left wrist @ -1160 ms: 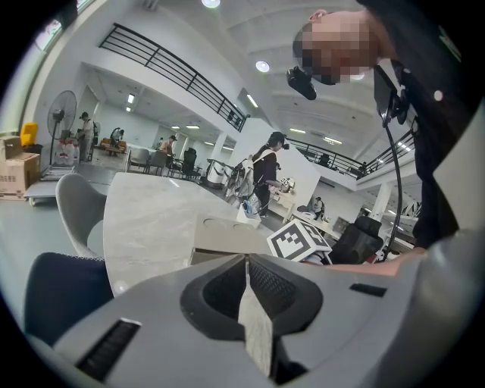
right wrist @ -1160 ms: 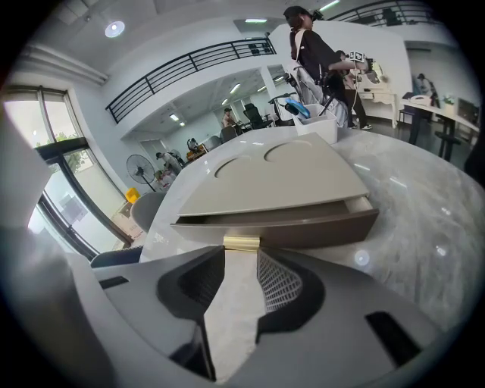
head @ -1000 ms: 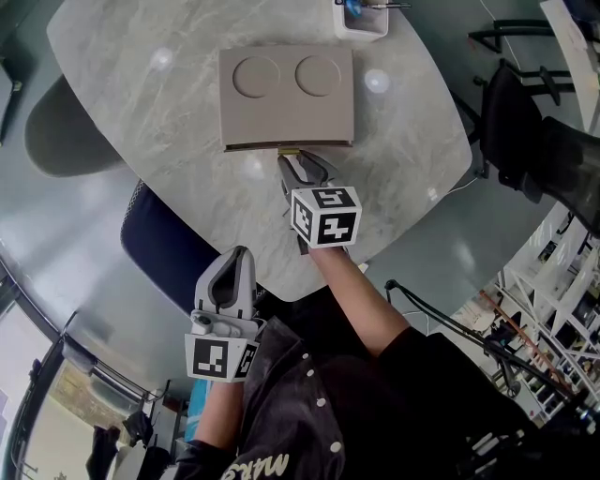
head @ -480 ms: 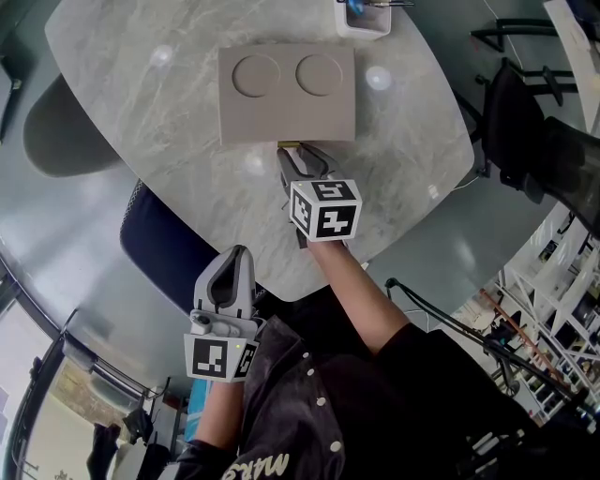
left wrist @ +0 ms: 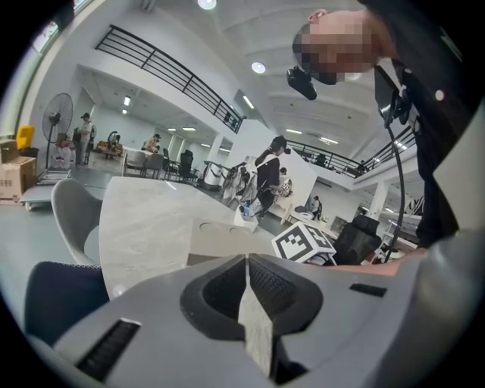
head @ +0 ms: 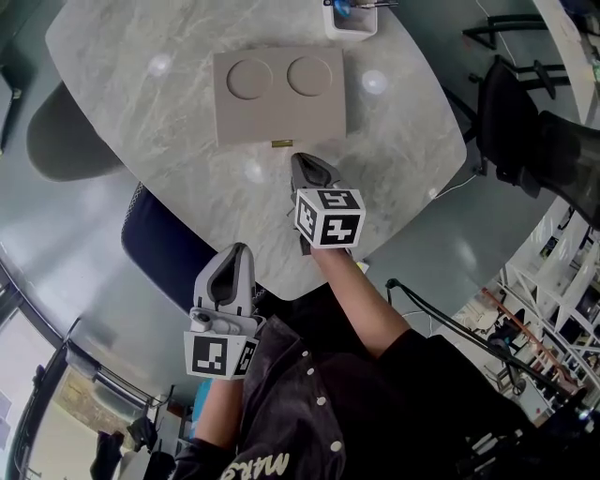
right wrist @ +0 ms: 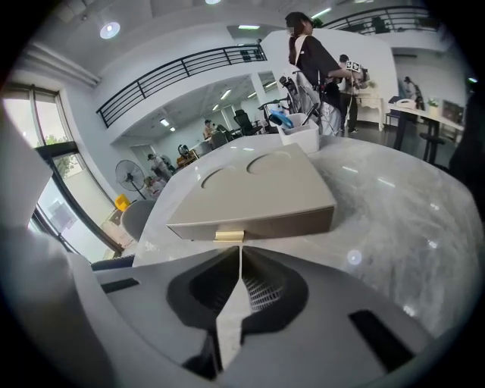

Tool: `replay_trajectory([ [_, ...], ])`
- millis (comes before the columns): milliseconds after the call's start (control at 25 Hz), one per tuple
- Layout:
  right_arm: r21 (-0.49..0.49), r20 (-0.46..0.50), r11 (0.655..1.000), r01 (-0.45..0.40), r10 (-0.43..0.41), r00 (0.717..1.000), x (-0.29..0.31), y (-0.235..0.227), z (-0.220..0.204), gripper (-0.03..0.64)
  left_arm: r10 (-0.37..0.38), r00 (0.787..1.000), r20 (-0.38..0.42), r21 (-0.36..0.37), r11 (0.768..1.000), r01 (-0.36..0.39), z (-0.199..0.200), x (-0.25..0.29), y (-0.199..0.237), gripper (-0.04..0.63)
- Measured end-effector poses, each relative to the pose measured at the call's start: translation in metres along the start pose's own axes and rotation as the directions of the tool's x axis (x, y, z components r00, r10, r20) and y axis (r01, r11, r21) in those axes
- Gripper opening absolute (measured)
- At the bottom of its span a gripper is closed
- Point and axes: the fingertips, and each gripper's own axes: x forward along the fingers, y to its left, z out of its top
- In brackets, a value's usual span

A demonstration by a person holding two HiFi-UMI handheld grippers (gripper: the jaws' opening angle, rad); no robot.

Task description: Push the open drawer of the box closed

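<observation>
The beige box [head: 278, 94] with two round recesses in its top lies on the marble table [head: 403, 141]. Its drawer front sits flush, with the small gold handle [head: 281, 143] facing me. My right gripper [head: 305, 161] hovers just short of that handle; its jaws have just been closing and now stand shut with nothing between them. In the right gripper view the handle [right wrist: 229, 236] is right beyond the tips of the right gripper [right wrist: 240, 248]. My left gripper [head: 234, 253] is held low by my body, off the table's near edge, shut and empty.
A white container [head: 350, 19] with blue items stands at the table's far edge behind the box. A dark blue chair [head: 164, 248] is tucked under the near left edge and a grey chair [head: 61, 131] stands further left. Black chairs [head: 511, 122] stand at the right.
The dark gap under the box's front has gone as the drawer went flush. The right gripper's jaws, open at the handle before, have closed and drawn back slightly. The left gripper has not moved.
</observation>
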Motion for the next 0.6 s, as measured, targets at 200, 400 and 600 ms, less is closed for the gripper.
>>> replay_trajectory([
  [200, 0.036, 0.065, 0.999, -0.005, 0.003, 0.998, -0.031, -0.002, 0.014, -0.002, -0.012, 1.000, 0.024, 0.024, 1.000, 0.011, 0.011, -0.006, -0.005, 0.023],
  [400, 0.032, 0.133, 0.999, -0.031, 0.027, 0.991, -0.069, 0.006, 0.038, -0.003, -0.101, 0.993, 0.067, 0.101, 0.990, 0.094, 0.032, -0.012, -0.031, 0.025],
  [600, -0.039, 0.220, 0.998, -0.045, 0.052, 0.974, -0.113, 0.018, 0.065, -0.002, -0.069, 0.992, 0.106, 0.091, 0.994, 0.060, 0.049, -0.020, -0.037, 0.025],
])
